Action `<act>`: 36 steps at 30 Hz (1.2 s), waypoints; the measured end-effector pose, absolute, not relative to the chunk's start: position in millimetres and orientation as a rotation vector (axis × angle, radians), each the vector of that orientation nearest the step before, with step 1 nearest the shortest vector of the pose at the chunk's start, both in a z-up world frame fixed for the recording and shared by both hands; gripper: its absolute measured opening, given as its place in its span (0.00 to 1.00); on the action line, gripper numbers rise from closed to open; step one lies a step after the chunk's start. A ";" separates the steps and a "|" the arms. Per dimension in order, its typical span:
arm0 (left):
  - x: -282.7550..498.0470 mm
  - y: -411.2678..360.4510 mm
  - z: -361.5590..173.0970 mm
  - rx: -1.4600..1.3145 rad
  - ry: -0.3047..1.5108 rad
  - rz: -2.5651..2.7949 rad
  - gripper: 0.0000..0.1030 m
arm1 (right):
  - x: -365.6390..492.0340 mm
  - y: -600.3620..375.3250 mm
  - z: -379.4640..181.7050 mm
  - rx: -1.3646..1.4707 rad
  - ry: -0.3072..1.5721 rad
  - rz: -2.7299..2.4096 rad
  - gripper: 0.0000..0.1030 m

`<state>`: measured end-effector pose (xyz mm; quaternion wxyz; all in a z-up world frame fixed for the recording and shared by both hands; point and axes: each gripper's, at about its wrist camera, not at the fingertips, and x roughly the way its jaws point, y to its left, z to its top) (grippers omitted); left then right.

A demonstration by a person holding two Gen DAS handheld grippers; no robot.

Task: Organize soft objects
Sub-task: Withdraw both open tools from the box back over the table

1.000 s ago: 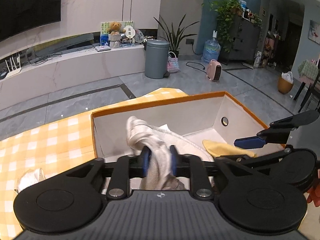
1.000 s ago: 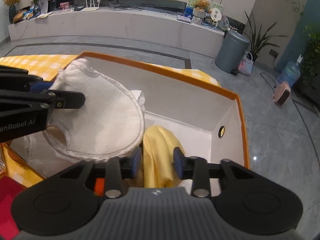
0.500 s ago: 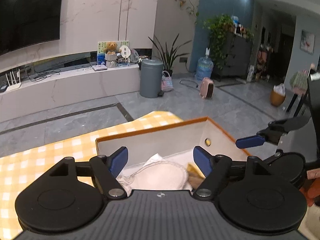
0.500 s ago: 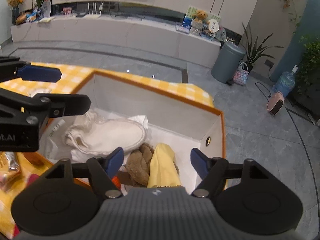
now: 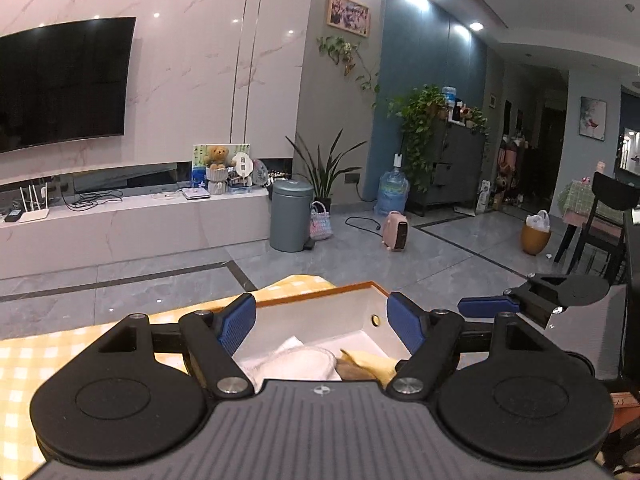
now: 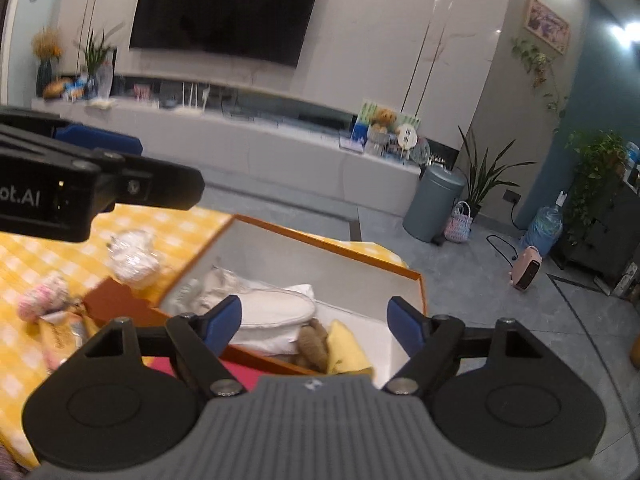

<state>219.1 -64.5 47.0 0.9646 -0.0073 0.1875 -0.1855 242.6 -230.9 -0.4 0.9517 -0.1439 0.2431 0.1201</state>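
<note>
An orange-rimmed white storage box stands on a yellow checked tablecloth. In it lie a white padded cloth, a brown plush and a yellow cloth. My left gripper is open and empty above the box. My right gripper is open and empty, raised above the box's near side. The left gripper also shows at the left of the right wrist view.
On the cloth left of the box lie a white wrapped bundle, a pink fluffy item and a red item. Beyond are a grey bin, a pink heater and a TV console.
Both grippers opened and let go of the white cloth and the yellow cloth, which now lie in the box. Both grippers have lifted up and tilted toward the room.
</note>
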 end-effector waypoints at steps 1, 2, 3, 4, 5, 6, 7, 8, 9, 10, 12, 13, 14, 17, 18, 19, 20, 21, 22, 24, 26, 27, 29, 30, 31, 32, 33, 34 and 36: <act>213.1 -63.3 46.3 -0.017 0.376 -0.378 0.85 | 233.5 -231.4 -1.6 -0.273 0.489 0.247 0.77; 206.1 -61.8 45.1 -0.020 0.374 -0.378 0.85 | 225.1 -232.1 -3.4 -0.252 0.485 0.249 0.77; 200.9 -60.4 44.0 -0.023 0.372 -0.375 0.85 | 216.5 -232.6 -5.2 -0.231 0.482 0.251 0.78; 195.1 -58.8 42.3 -0.024 0.369 -0.372 0.85 | 207.8 -233.0 -7.5 -0.212 0.478 0.253 0.78; 190.4 -56.7 41.4 -0.025 0.366 -0.369 0.85 | 199.9 -232.6 -9.9 -0.193 0.474 0.253 0.78; 185.1 -54.7 39.0 -0.025 0.362 -0.363 0.85 | 191.3 -232.8 -12.4 -0.173 0.469 0.248 0.79; 181.3 -53.2 37.3 -0.022 0.361 -0.358 0.85 | 184.4 -231.8 -15.1 -0.157 0.464 0.245 0.79; 176.8 -51.8 34.6 -0.017 0.360 -0.349 0.85 | 176.5 -231.2 -17.9 -0.142 0.459 0.240 0.80; 172.5 -50.7 31.1 -0.014 0.360 -0.337 0.85 | 169.0 -230.4 -20.6 -0.132 0.452 0.232 0.81; 169.4 -49.2 28.2 -0.013 0.362 -0.328 0.85 | 161.1 -228.2 -24.0 -0.121 0.443 0.220 0.81; 161.8 -45.1 19.6 -0.021 0.368 -0.318 0.85 | 149.1 -224.6 -30.9 -0.101 0.438 0.206 0.81; 159.6 -43.0 14.9 -0.029 0.373 -0.317 0.85 | 144.2 -222.6 -34.8 -0.088 0.438 0.203 0.81; 155.3 -41.2 11.9 -0.032 0.377 -0.319 0.85 | 139.0 -219.9 -38.4 -0.073 0.440 0.199 0.81; 146.2 -34.2 0.4 -0.027 0.385 -0.307 0.85 | 126.8 -213.1 -53.0 -0.033 0.458 0.200 0.81; 144.0 -31.8 -3.3 -0.025 0.393 -0.300 0.85 | 124.9 -210.6 -57.0 -0.023 0.467 0.210 0.81; 142.3 -29.0 -7.0 -0.023 0.403 -0.297 0.85 | 122.2 -207.5 -62.2 -0.018 0.478 0.221 0.80; 140.7 -24.7 -11.0 -0.023 0.414 -0.297 0.85 | 120.6 -204.6 -66.3 -0.014 0.491 0.229 0.76; 140.9 -21.2 -15.3 -0.025 0.426 -0.297 0.85 | 118.9 -202.5 -70.4 -0.007 0.499 0.236 0.75; 135.9 -16.4 -19.7 -0.028 0.435 -0.294 0.85 | 116.9 -200.8 -74.0 0.004 0.502 0.241 0.74; 131.3 -8.5 -28.0 -0.035 0.456 -0.285 0.85 | 114.7 -196.8 -78.6 0.001 0.495 0.253 0.74; 128.8 -0.6 -34.9 -0.038 0.473 -0.277 0.85 | 113.8 -190.8 -81.2 -0.021 0.491 0.275 0.74; 127.5 3.1 -37.8 -0.039 0.480 -0.273 0.85 | 113.8 -188.2 -82.0 -0.025 0.491 0.285 0.74; 124.6 9.0 -44.3 -0.033 0.497 -0.272 0.85 | 114.7 -184.5 -81.9 -0.014 0.489 0.295 0.74; 122.9 11.6 -47.4 -0.029 0.502 -0.271 0.85 | 114.8 -181.9 -83.6 -0.006 0.487 0.304 0.74; 122.4 14.1 -49.4 -0.027 0.505 -0.268 0.85 | 114.9 -179.1 -84.9 -0.005 0.487 0.309 0.74; 120.7 17.2 -52.1 -0.028 0.510 -0.263 0.85 | 114.5 -175.3 -86.4 -0.012 0.484 0.307 0.74; 121.2 20.6 -53.5 -0.032 0.514 -0.259 0.85 | 114.2 -171.5 -87.8 -0.022 0.481 0.302 0.74; 116.8 23.5 -57.3 -0.037 0.518 -0.254 0.85 | 114.5 -167.8 -89.6 -0.034 0.484 0.302 0.74; 113.4 31.5 -63.8 -0.050 0.529 -0.246 0.85 | 117.1 -161.6 -93.0 -0.030 0.500 0.323 0.74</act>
